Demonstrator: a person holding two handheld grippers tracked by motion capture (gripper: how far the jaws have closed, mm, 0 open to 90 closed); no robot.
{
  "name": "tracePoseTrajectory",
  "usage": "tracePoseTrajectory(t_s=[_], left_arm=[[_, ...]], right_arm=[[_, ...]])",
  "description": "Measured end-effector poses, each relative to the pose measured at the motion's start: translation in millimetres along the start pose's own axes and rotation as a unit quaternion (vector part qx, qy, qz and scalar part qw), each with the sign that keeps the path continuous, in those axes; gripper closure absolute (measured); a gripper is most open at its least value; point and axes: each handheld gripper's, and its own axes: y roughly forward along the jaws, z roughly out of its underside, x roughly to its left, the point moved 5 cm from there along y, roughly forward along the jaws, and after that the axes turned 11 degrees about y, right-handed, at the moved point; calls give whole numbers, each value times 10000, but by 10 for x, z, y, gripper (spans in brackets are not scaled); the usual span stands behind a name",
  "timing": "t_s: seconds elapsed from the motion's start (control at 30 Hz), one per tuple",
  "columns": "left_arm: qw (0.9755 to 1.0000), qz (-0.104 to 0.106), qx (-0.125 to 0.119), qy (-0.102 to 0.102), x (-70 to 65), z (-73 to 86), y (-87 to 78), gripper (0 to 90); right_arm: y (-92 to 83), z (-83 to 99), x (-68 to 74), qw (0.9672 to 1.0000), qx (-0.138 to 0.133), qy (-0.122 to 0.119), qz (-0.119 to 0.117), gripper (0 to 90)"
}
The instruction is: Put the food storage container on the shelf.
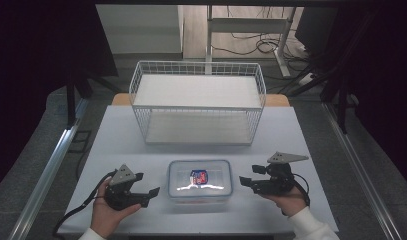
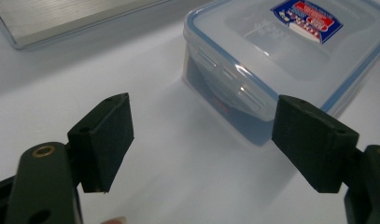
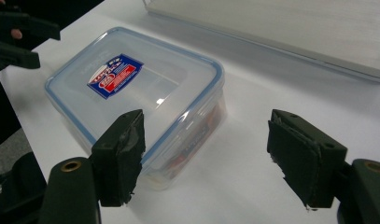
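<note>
A clear plastic food box (image 1: 199, 181) with a blue-rimmed lid and a red-and-blue label lies at the front middle of the white table (image 1: 116, 135). My left gripper (image 1: 152, 195) rests to its left, open and holding nothing, jaws aimed at the box's left side (image 2: 225, 88). To the right of the box my right gripper (image 1: 244, 182) is open as well, with nothing in it. In the right gripper view the box (image 3: 131, 93) lies ahead and to the left of my right gripper (image 3: 206, 158). The left gripper (image 2: 201, 140) stands a short way off the box.
A white wire basket (image 1: 198, 102) with a flat pale floor stands behind the box, at the table's back middle. Dark curtains and metal rails flank the table. A desk frame and cables lie on the floor beyond.
</note>
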Motion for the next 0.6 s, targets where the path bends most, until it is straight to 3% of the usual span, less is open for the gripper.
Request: tracePoseTrajectory(t_s=[0.1,0.23,0.4,0.5,0.53,0.6], left_arm=[[9997,144,-41,-172,-15,-25,31,197],[9976,436,-208,-496,-51,-76,46,195],[9921,683,-487,-929,-70,-144,56,197],[9901,831,-425,-1053,-60,-162,135,188],[9918,781,-306,-964,-62,-175,185,185],[9921,828,-228,-911,-92,-210,255,185]], right_arm=[[13,18,14,10000,50,-55,16,272],[29,27,34,9999,87,-89,38,270],[57,31,66,9996,137,-252,85,270],[67,33,72,9994,167,-288,78,270],[66,31,75,9994,169,-291,81,270],[64,19,84,9994,152,-294,81,270]])
